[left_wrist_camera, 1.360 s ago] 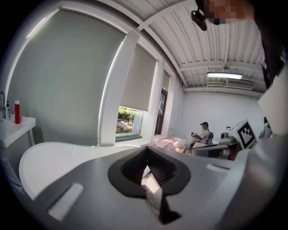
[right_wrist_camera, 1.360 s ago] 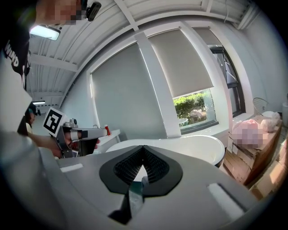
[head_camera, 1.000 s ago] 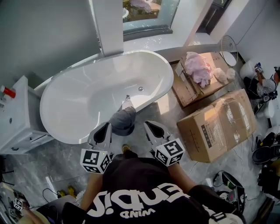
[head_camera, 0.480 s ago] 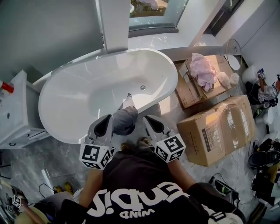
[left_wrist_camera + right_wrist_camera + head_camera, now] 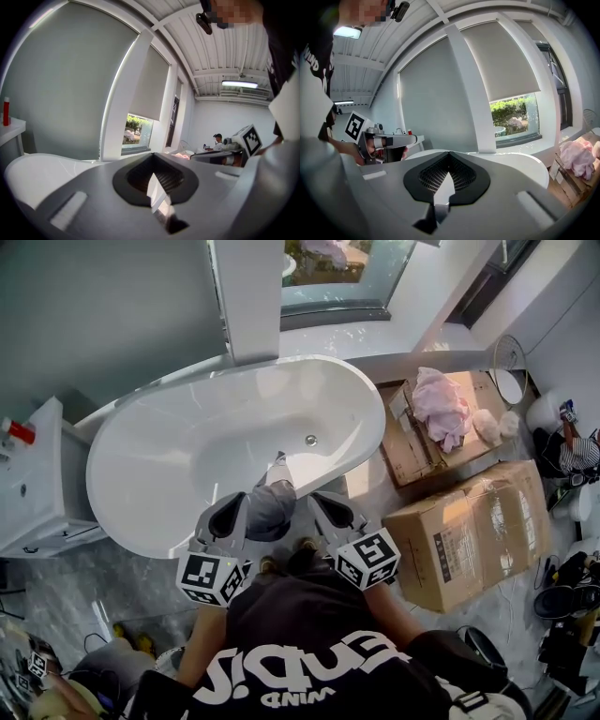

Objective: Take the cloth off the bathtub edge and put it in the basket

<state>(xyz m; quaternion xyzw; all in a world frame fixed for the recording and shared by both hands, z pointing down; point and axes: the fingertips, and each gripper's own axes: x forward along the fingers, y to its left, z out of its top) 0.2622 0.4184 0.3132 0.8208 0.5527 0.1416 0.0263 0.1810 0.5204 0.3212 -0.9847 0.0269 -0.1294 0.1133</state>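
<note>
At the bathtub's (image 5: 169, 465) near rim, the cloth (image 5: 272, 510) drapes across it between our shut, empty left claw (image 5: 238, 504) and right claw (image 5: 319, 501), with the left slightly nearer.

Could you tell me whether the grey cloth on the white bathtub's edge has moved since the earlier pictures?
No. The grey cloth lies on the same stretch of the white bathtub's near rim, nearest its drain.
</note>
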